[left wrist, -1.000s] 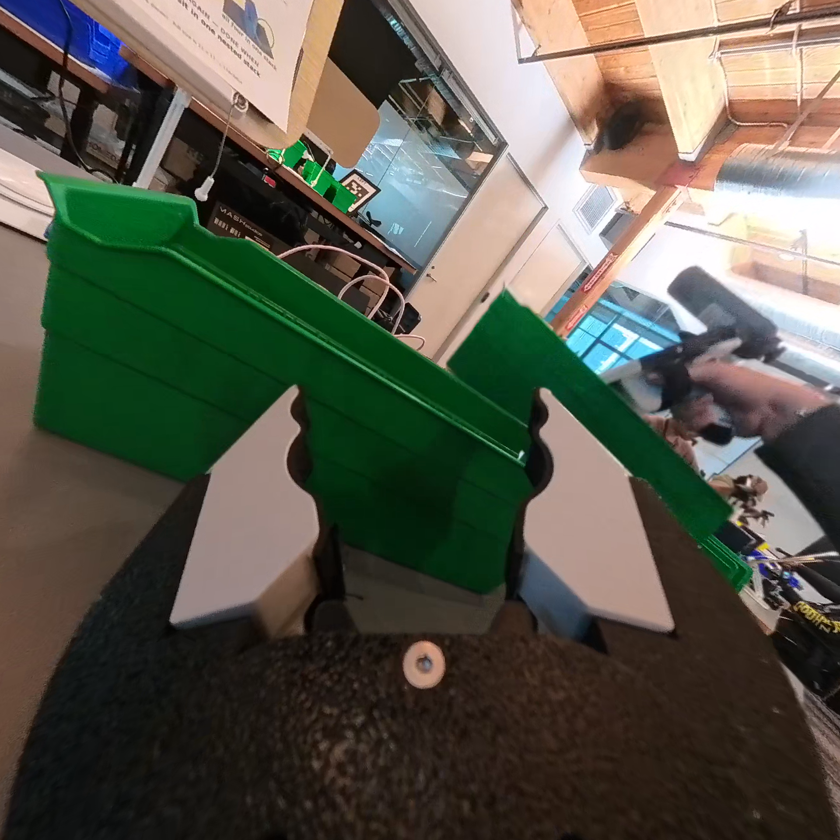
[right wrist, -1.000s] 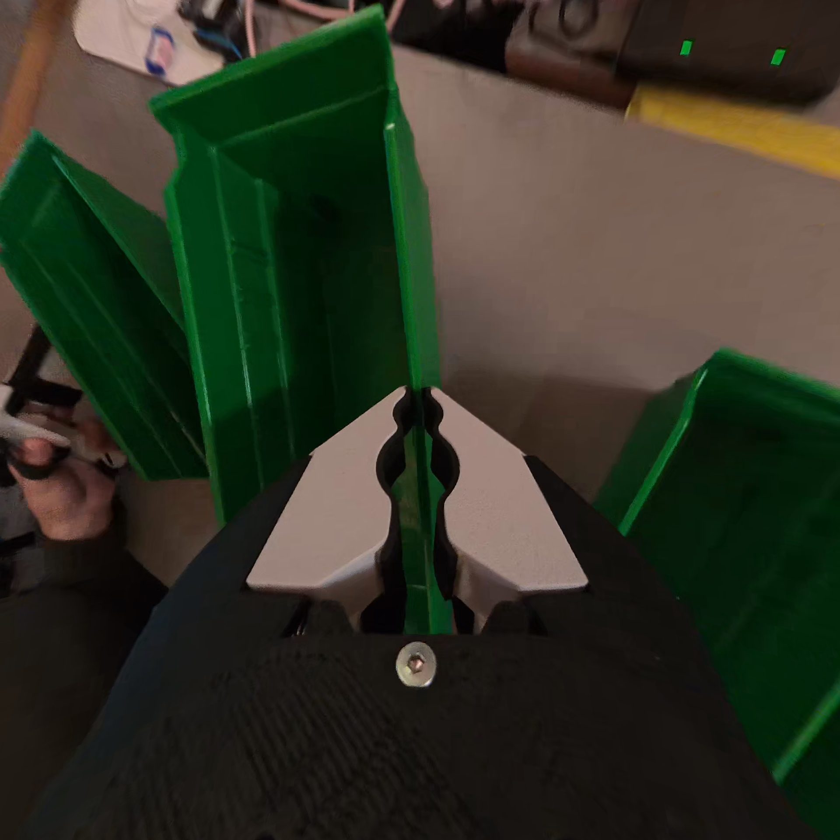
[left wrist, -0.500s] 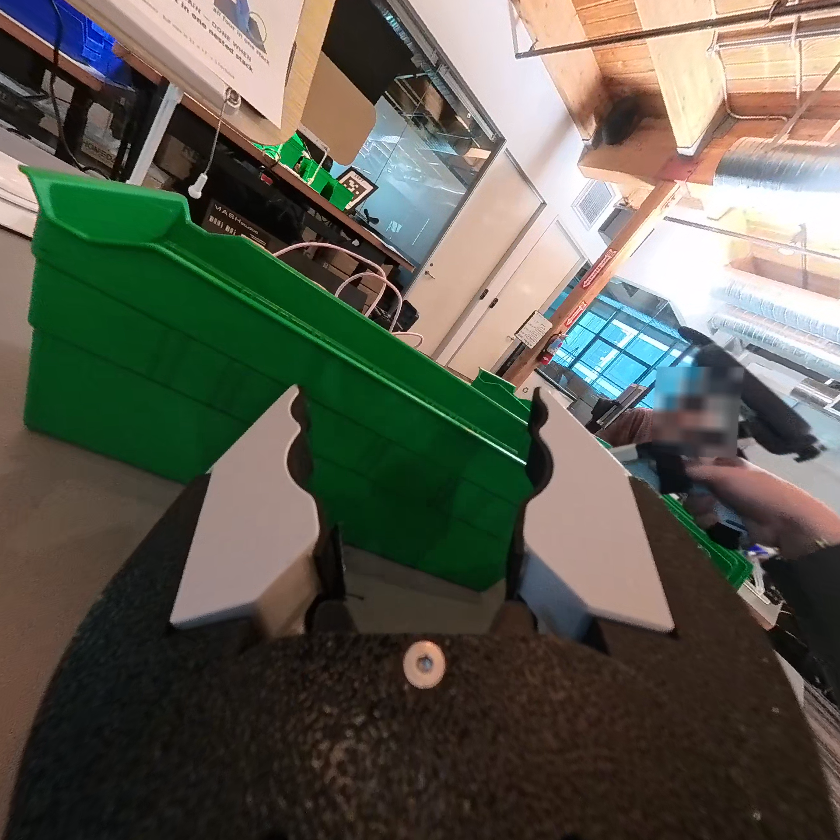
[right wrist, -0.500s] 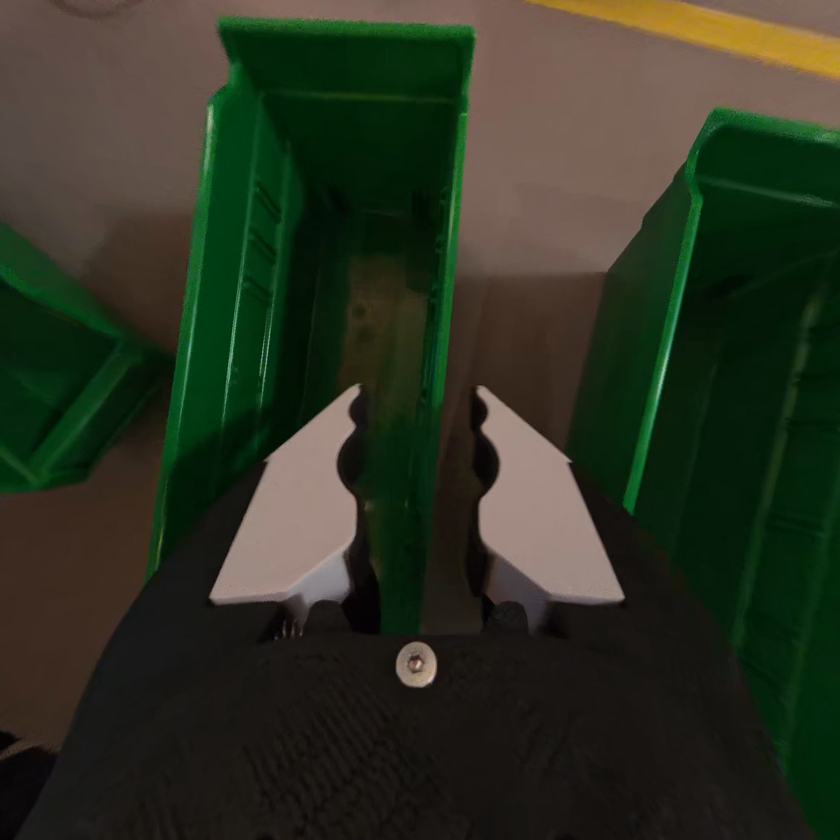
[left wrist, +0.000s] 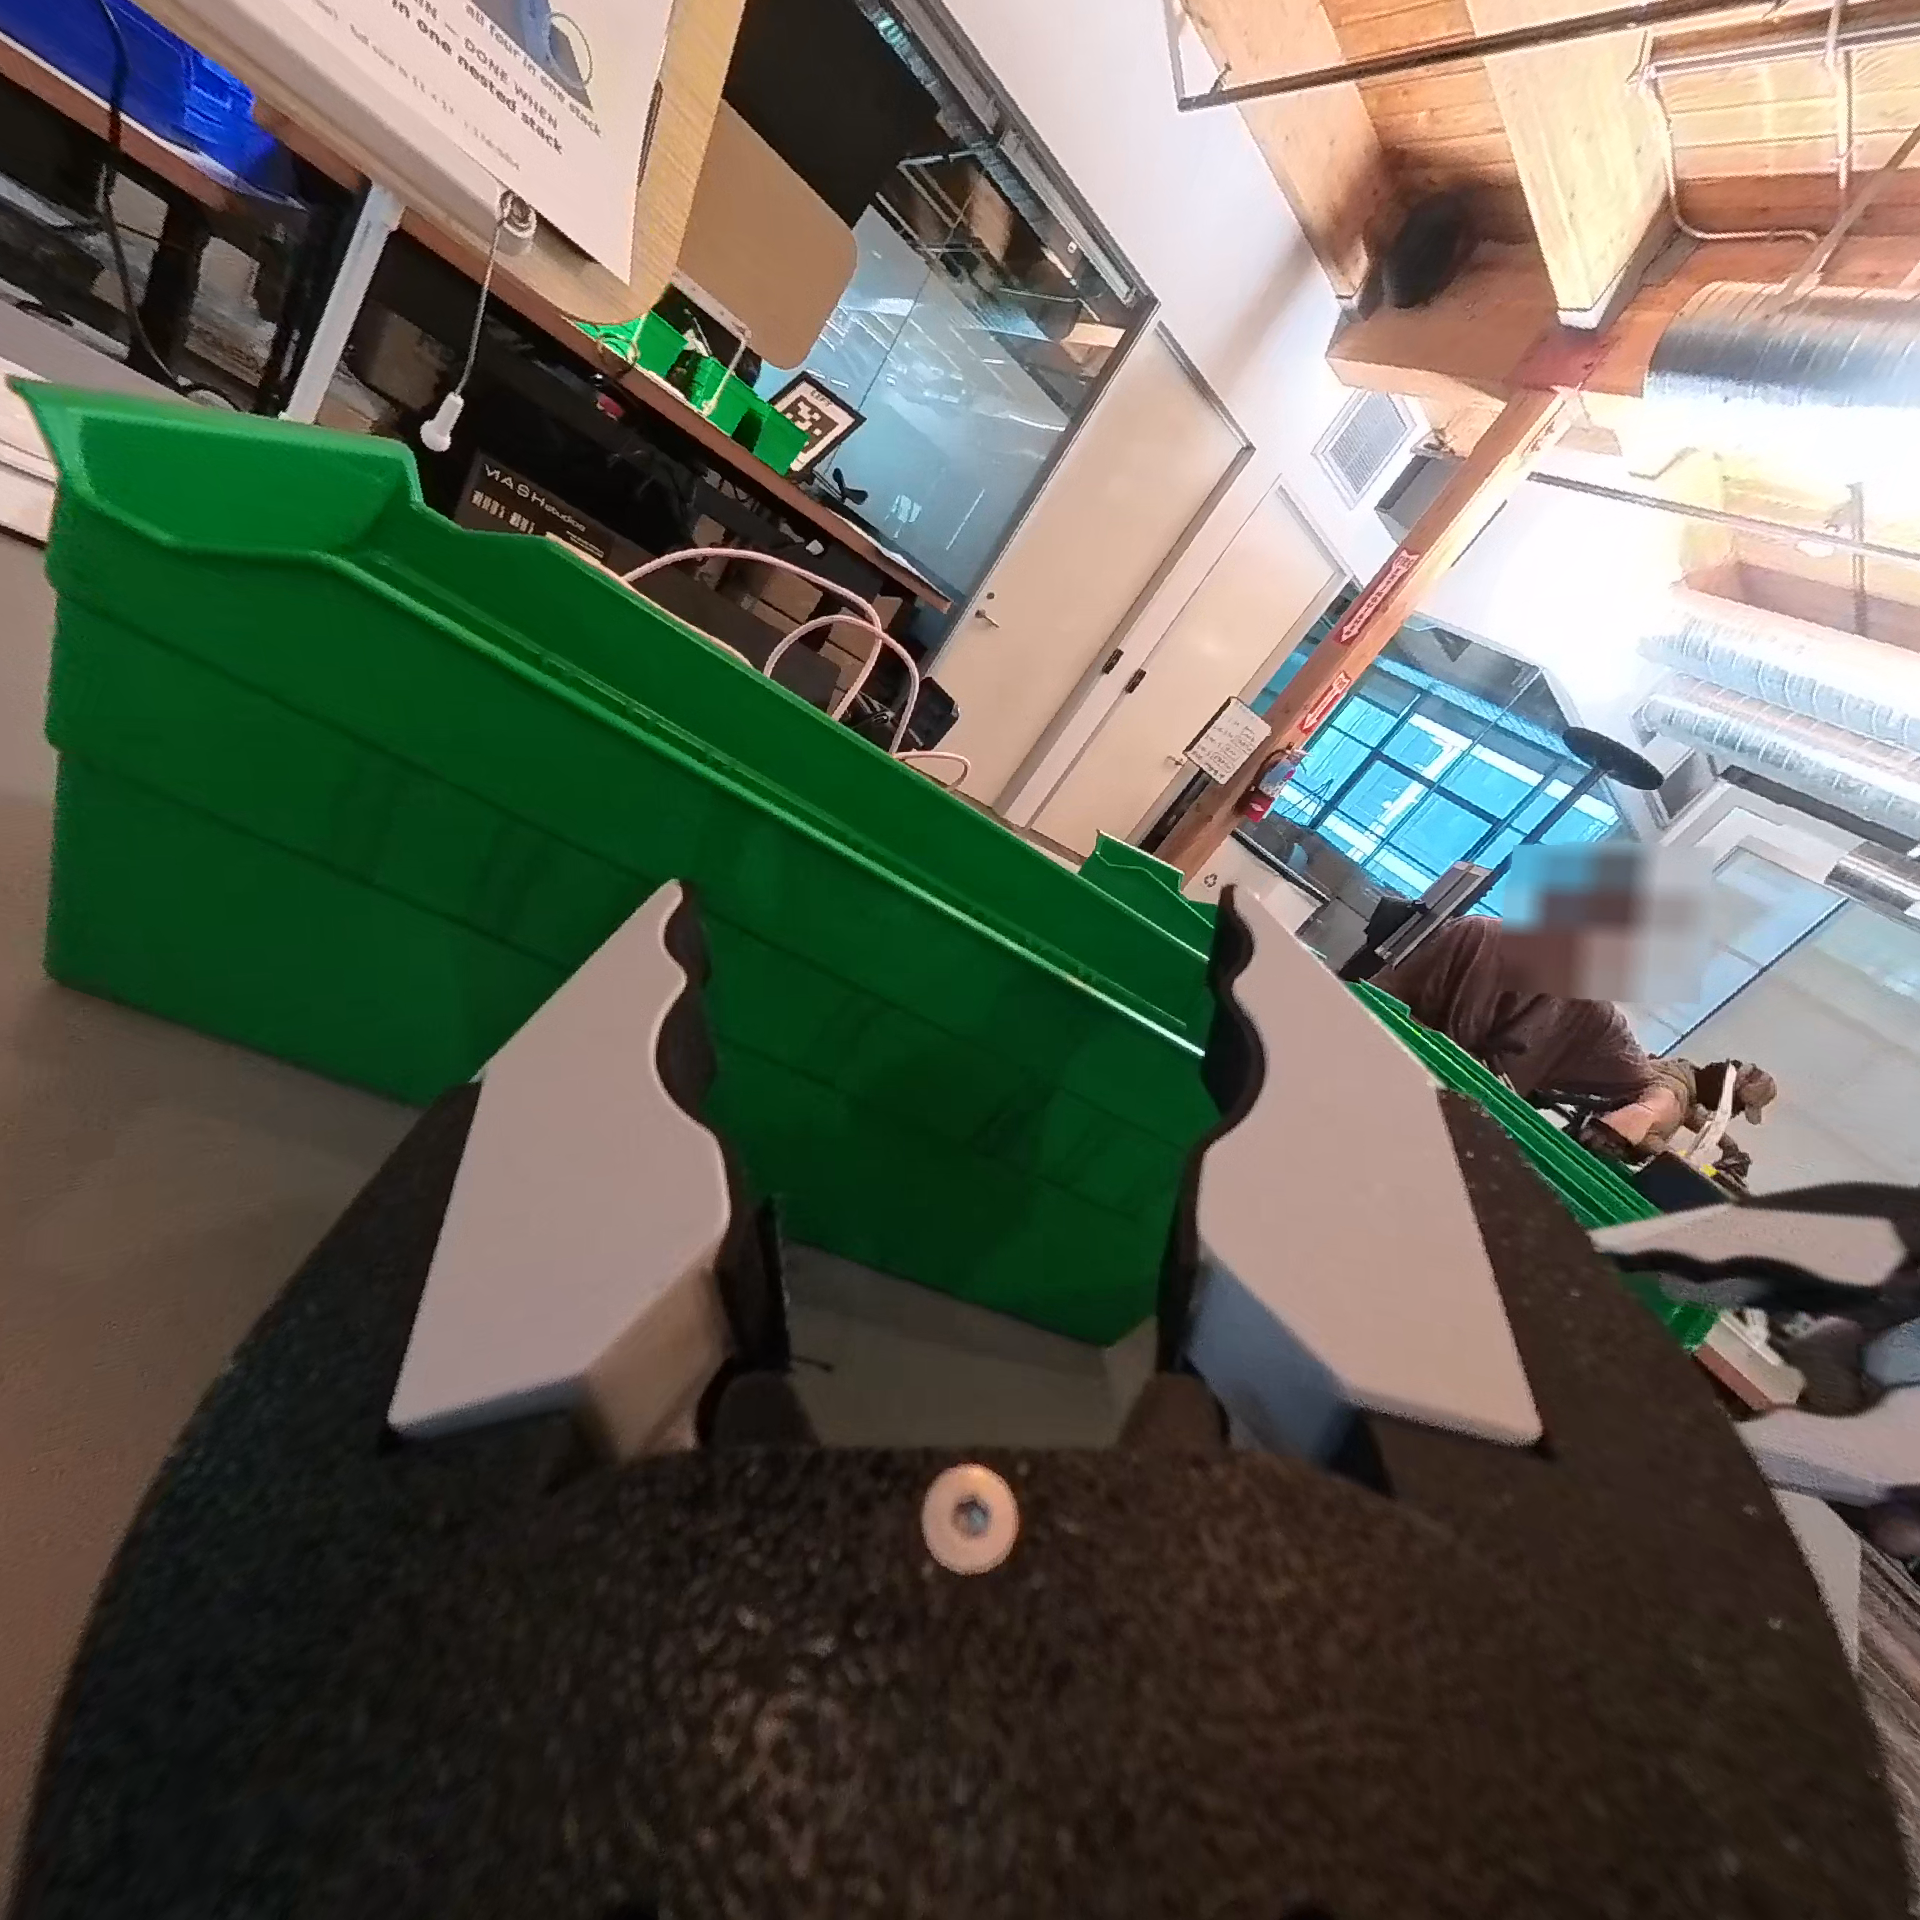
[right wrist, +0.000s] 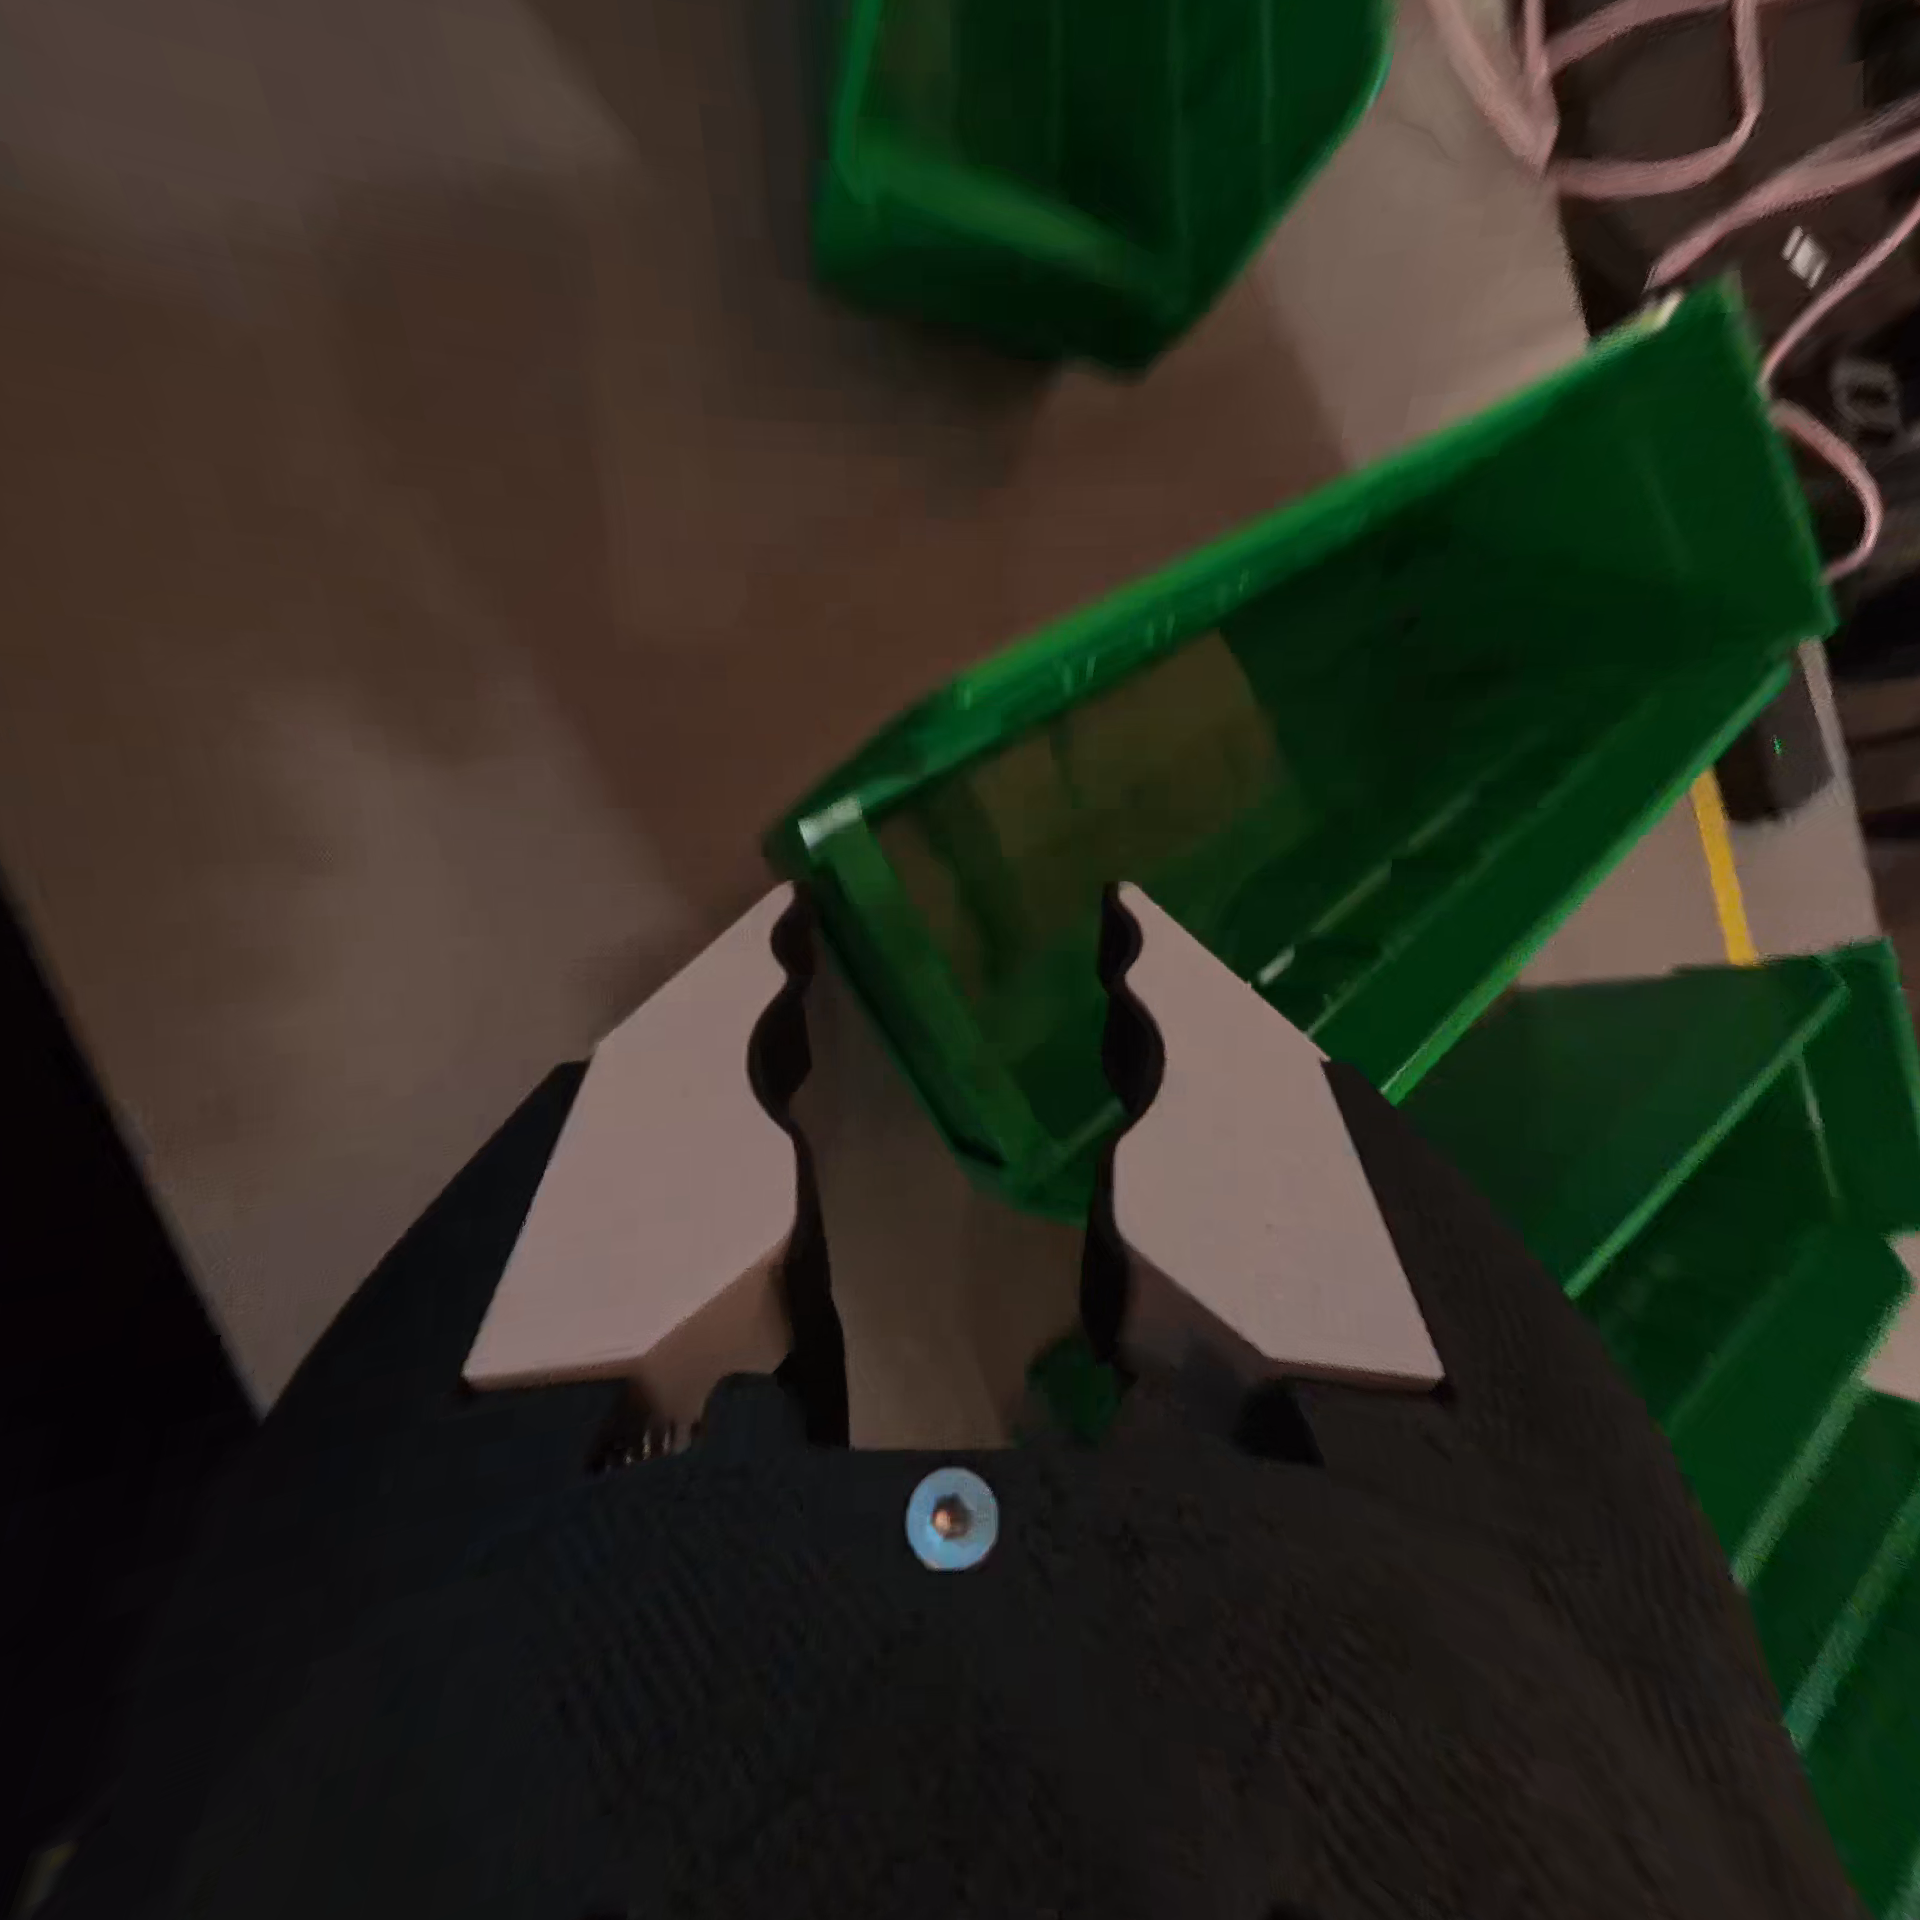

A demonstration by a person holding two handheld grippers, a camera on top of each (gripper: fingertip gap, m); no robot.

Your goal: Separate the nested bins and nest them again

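right wrist view: right gripper (right wrist: 951, 1049) hovers with fingers spread over a lone green bin (right wrist: 1351, 769) on the desk (right wrist: 416, 520), likely freed for renesting. left gripper (left wrist: 951, 1049), fingers also spread, faces another green bin (left wrist: 416, 748).

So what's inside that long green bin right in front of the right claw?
The long green bin looks empty: bare floor and ribbed walls show. The right claw, open, covers its near corner, so that part cannot be seen.
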